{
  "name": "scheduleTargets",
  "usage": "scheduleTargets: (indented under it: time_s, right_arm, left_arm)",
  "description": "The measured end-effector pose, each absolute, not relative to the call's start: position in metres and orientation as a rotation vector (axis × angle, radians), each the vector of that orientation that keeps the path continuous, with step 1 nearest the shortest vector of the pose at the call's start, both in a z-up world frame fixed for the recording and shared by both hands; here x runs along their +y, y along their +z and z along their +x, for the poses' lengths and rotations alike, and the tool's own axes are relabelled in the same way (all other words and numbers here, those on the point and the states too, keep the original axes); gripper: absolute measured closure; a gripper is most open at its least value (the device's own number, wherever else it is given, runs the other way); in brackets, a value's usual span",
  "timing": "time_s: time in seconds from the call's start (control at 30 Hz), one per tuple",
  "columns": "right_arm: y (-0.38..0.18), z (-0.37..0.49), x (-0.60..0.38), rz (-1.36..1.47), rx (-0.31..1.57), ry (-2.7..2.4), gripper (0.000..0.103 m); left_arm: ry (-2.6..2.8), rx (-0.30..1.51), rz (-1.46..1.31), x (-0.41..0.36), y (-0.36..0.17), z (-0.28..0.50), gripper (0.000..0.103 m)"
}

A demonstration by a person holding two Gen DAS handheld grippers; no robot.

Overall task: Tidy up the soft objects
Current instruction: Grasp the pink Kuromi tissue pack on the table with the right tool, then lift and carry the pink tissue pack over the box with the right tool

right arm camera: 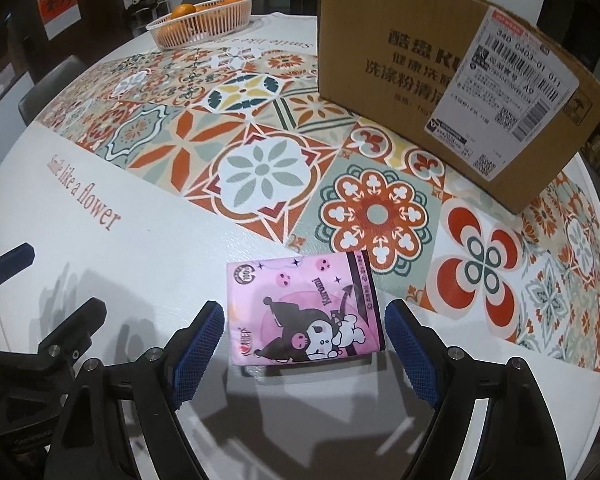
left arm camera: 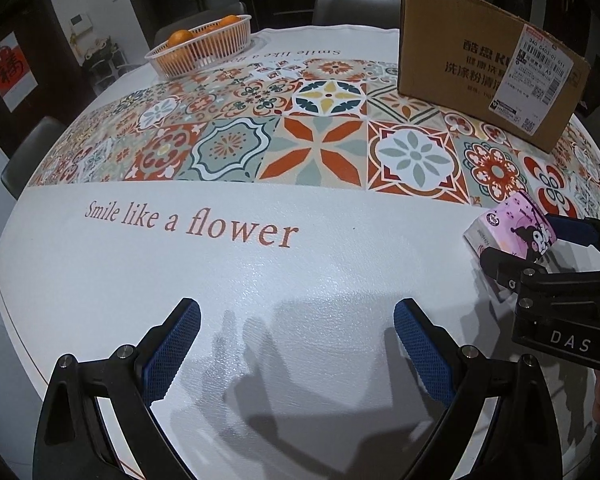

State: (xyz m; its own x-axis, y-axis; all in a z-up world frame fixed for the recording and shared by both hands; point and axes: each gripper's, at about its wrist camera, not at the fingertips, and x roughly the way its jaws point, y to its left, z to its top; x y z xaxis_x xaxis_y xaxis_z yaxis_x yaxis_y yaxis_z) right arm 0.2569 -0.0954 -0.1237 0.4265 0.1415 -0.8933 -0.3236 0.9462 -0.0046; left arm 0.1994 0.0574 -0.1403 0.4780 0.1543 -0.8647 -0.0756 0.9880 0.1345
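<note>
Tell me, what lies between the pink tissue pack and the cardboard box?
Only patterned tablecloth lies between tissue pack and cardboard box; the right wrist view shows it.

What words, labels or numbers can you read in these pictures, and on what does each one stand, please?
"Smile like a flower": tablecloth, near edge; repeated upside down by the fruit basket.
"Kuromi": pink tissue pack.
"DAS": right claw body.
"340 0403-01 011", "A9": shipping label on cardboard box.
Box's Chinese print and the label's small print: not readable.
</note>
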Motion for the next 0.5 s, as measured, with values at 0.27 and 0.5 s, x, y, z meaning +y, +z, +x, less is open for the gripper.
scheduleTargets:
  time_s: [0.27,0.5]
  right_arm:
    - [-0.1284,0.2549,-0.0979,-0.167,1.089,0.289,0.02]
    - [-0.1256,0.2513,-0.1016,-0.152,1.065,0.264,0.027]
  left_arm:
    - [0.143,1.08,0.082,0.0572,-0.1457,0.2021,0.004]
    - [0.147,1.067,0.088,0.056,-0.1439,0.2028,0.004]
